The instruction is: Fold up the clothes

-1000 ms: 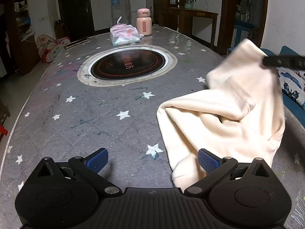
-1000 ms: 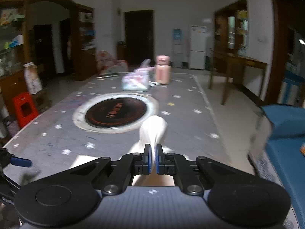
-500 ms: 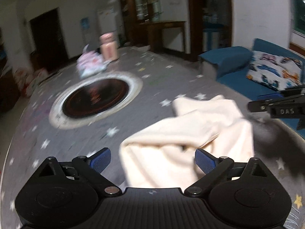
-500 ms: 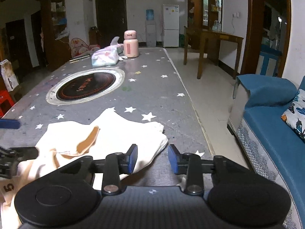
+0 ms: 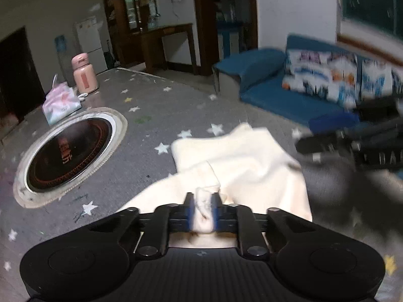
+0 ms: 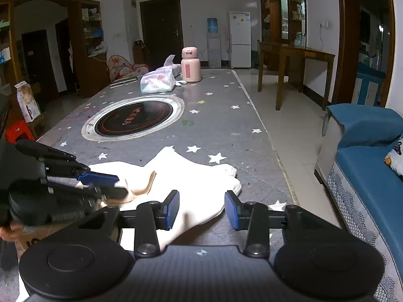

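The left gripper [image 5: 203, 210] is closing on a bunched fold of the cream garment [image 5: 241, 161], pads pinching the cloth. The right gripper [image 6: 202, 209] is opening, jaws apart above the garment's near edge, gripping nothing. The garment lies crumpled at the near right of the starred table [image 6: 214, 95], a corner pointing toward the round inset burner [image 6: 133, 119]. Bare tabletop stretches beyond to the tissue pack [image 6: 158, 82] and pink flask [image 6: 190, 64].

A cream garment [image 6: 196, 183] lies rumpled on the star-patterned worktop [image 6: 214, 105], one fold bunched up at its near edge.
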